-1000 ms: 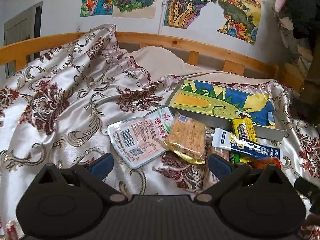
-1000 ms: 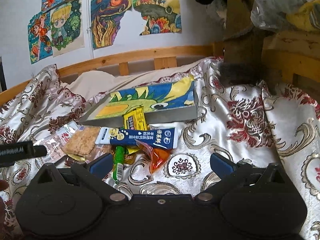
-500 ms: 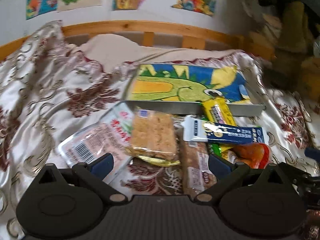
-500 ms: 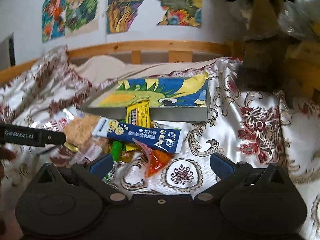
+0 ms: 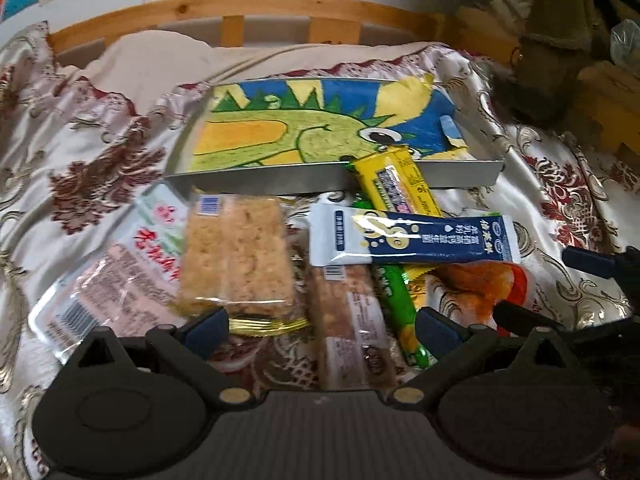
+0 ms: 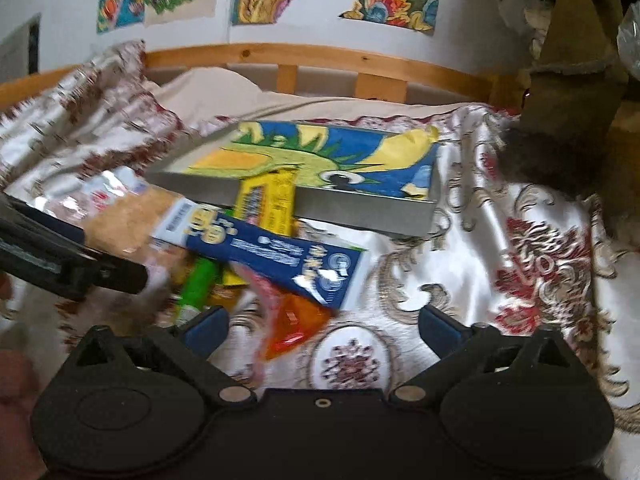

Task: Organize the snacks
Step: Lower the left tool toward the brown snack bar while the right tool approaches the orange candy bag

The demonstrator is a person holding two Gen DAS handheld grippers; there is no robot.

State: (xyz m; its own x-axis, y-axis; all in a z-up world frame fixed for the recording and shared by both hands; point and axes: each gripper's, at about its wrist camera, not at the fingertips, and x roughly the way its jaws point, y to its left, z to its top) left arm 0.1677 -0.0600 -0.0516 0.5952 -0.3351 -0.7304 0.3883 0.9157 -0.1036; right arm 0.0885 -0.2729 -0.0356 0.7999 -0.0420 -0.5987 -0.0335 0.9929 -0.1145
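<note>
Several snacks lie in a heap on the bed in front of a metal tray lined with a dinosaur drawing. A yellow bar leans on the tray's front wall. Below it are a blue-white packet, a rice crisp cake, a pink packet, a brown bar, a green stick and an orange packet. My left gripper is open, low over the brown bar. My right gripper is open, its jaws closing, with the orange packet between them, untouched.
A patterned satin cover spreads over the bed, with a wooden rail and drawings on the wall behind. Brown furry clutter stands at the right. The left gripper's black finger crosses the right wrist view at the left.
Both grippers have come lower and closer to the snack heap. The left one swung from the pink packet toward the brown bar. The snacks have not moved.
</note>
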